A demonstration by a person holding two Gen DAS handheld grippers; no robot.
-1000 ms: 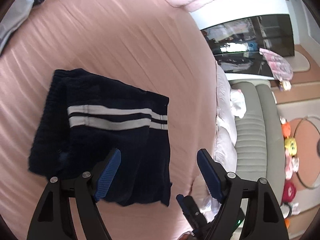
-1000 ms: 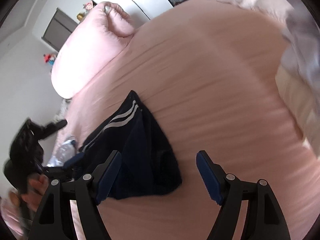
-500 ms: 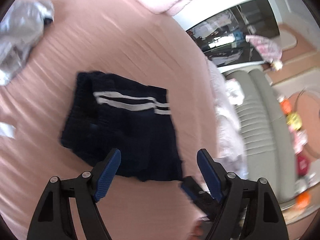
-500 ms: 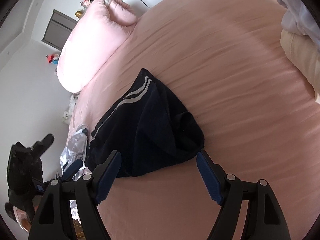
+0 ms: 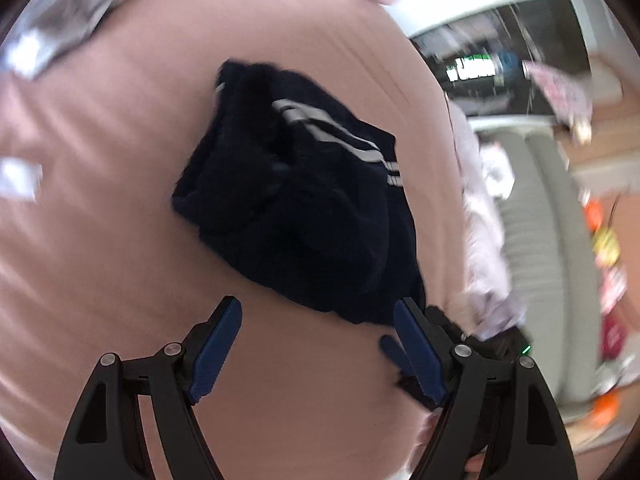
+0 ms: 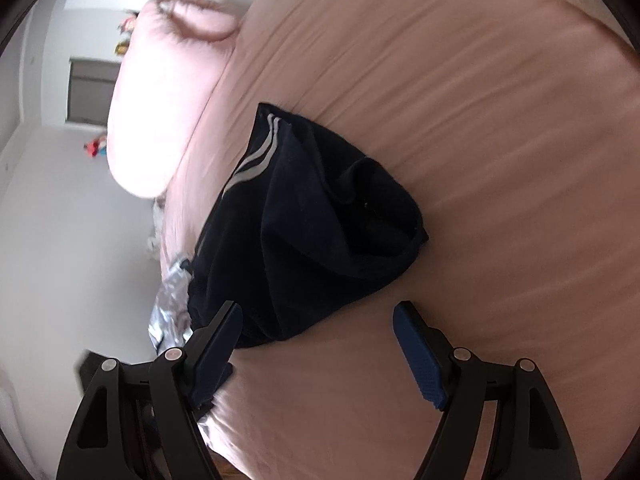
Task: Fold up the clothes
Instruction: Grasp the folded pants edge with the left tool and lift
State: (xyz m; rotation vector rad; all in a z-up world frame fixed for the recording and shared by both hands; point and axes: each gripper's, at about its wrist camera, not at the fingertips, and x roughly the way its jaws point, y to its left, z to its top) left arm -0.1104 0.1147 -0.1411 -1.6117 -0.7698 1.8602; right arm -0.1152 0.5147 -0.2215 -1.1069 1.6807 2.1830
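Both the left gripper (image 5: 318, 344) and right gripper (image 6: 318, 344) spread empty; the soft, limp navy shorts (image 5: 304, 208) at frame centre look best pinched at a hem corner.

Pink bedsheet (image 5: 120, 260) — pink pillow (image 6: 160, 92), grey sofa (image 5: 548, 240) beside.
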